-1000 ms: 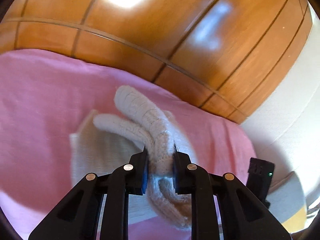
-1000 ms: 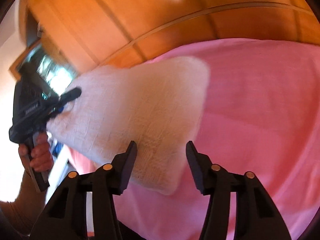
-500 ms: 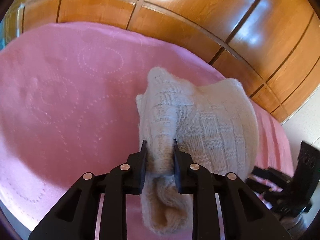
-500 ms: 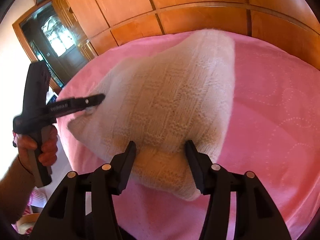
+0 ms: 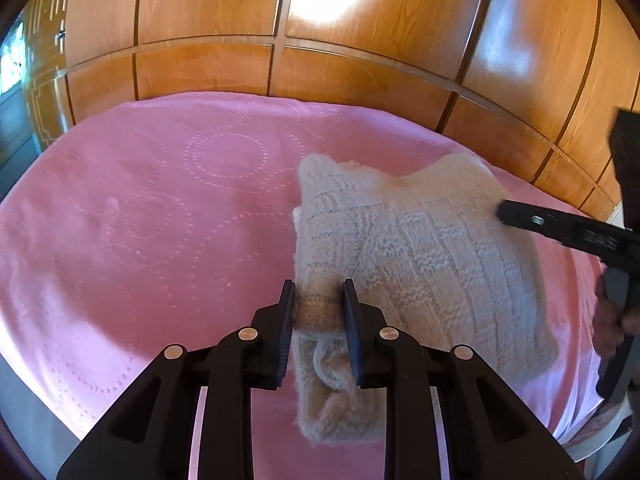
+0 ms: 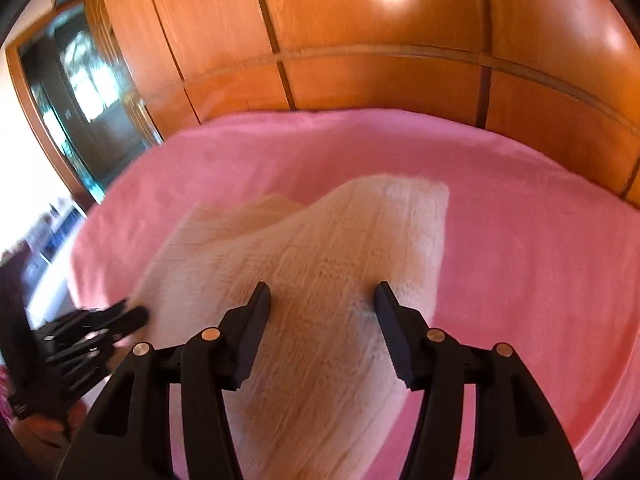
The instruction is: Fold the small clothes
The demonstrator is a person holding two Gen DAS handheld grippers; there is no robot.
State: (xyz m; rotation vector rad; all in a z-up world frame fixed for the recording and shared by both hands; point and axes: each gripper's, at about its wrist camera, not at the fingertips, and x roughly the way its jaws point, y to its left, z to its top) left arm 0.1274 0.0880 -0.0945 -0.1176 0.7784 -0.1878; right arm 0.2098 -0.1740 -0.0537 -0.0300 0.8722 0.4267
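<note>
Knitwear like this cream sweater [image 5: 420, 256] is light and floppy — left gripper [image 5: 318, 300] pinches its bunched cuff, right gripper [image 6: 322, 300] has just been opening, fingers released above the knit.

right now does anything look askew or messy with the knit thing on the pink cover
Yes: the cream knitted garment lies humped and crooked on the pink quilted bedcover, not flat. Its bunched sleeve end is pinched in the left gripper, and the right gripper stands open above the knit.

Bed with pink embossed cover [image 5: 168, 216]; one cream knitted garment [image 5: 420, 248] lies on it, right of centre.
</note>
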